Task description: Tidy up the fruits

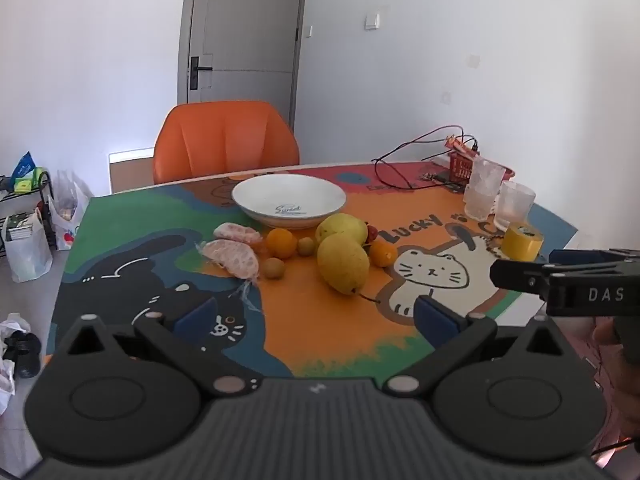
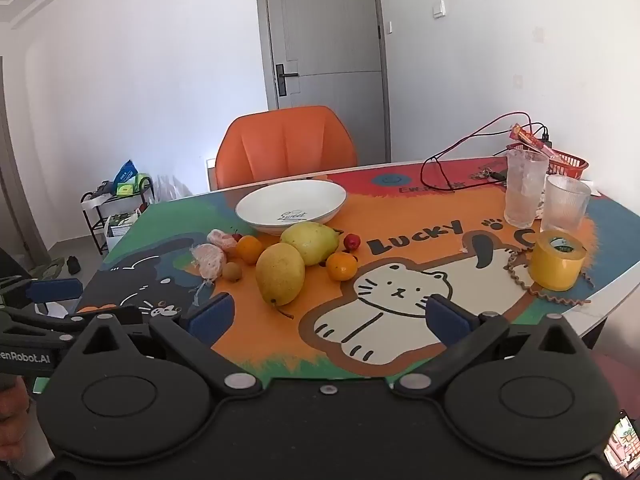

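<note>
Your jaws are spread wide on both the left gripper (image 1: 314, 314) and right gripper (image 2: 328, 314), empty; smooth yellow pears (image 2: 280, 274) lie at twelve o'clock before the glossy round bowl (image 2: 291, 206).

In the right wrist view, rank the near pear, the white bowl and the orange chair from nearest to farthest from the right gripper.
1. Near pear: just ahead of the right gripper, slightly left.
2. White bowl: behind the fruit, mid-table.
3. Orange chair: beyond the table's far edge.
</note>
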